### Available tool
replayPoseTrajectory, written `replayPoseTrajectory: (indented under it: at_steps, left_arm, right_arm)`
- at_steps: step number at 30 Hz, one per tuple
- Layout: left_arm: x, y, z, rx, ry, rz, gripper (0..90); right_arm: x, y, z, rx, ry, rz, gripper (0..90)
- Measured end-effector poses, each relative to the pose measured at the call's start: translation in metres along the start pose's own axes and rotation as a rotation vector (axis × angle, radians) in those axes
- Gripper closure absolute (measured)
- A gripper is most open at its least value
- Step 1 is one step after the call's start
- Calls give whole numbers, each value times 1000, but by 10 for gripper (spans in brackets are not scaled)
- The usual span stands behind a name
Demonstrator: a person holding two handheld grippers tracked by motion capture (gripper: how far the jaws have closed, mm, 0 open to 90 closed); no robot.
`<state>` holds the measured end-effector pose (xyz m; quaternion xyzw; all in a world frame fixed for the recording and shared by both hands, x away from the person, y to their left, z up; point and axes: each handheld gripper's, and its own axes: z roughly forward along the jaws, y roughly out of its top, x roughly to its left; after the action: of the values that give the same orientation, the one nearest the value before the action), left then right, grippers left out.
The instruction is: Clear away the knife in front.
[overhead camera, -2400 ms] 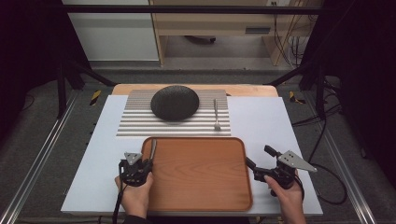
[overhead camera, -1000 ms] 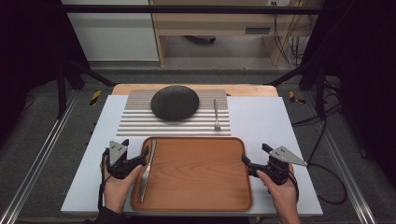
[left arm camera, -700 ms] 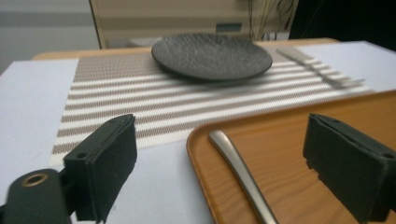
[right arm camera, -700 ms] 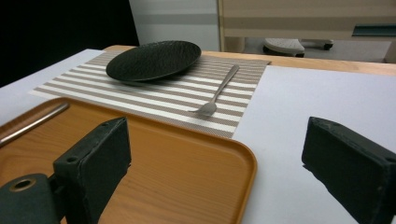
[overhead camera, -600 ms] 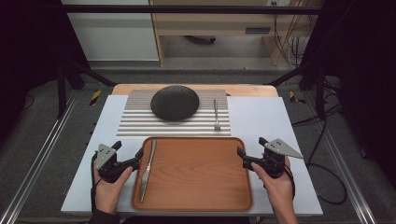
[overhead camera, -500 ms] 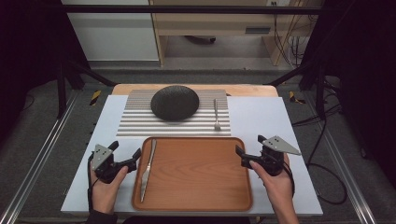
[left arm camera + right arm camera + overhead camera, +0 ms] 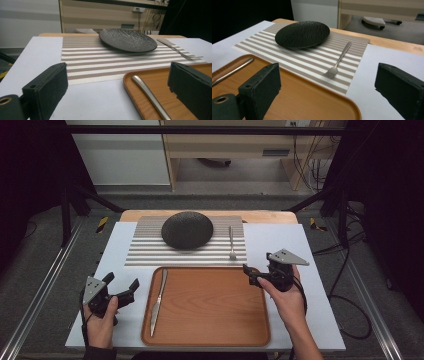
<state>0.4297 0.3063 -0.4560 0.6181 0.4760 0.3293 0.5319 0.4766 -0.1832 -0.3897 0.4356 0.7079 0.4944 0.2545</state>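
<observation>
Left gripper (image 7: 121,287) jaws just opened, empty, beside the tray (image 7: 210,340) edge; right gripper (image 7: 253,276) apart over its corner.

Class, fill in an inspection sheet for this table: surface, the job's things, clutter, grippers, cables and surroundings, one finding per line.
Surface: white tabletop with a striped placemat.
Job's things: wooden tray with a knife lying along its left side; black plate and fork on the placemat.
Clutter: nothing seen.
Grippers: left gripper open, jaws just widened, nothing between them; right gripper open, at the tray's right corner.
Cables: one trails off the table's right edge.
Surroundings: wooden furniture behind the table.
</observation>
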Motion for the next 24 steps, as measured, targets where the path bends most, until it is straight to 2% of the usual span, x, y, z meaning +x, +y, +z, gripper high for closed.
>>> replayPoseTrajectory:
  at_steps: [3,10,16,24]
  left_arm:
    - [1,0,-1,-6,4,6,24]
    - [6,0,-3,-8,8,-9,23]
    - [6,0,-4,-12,2,-6,23]
    - [4,2,-8,-13,-9,22,24]
  right_arm:
    - [0,10,6,4,6,-3,68]
    - [1,26,19,12,9,-25,68]
    - [3,33,29,17,8,-27,69]
    - [4,38,33,14,9,-28,72]
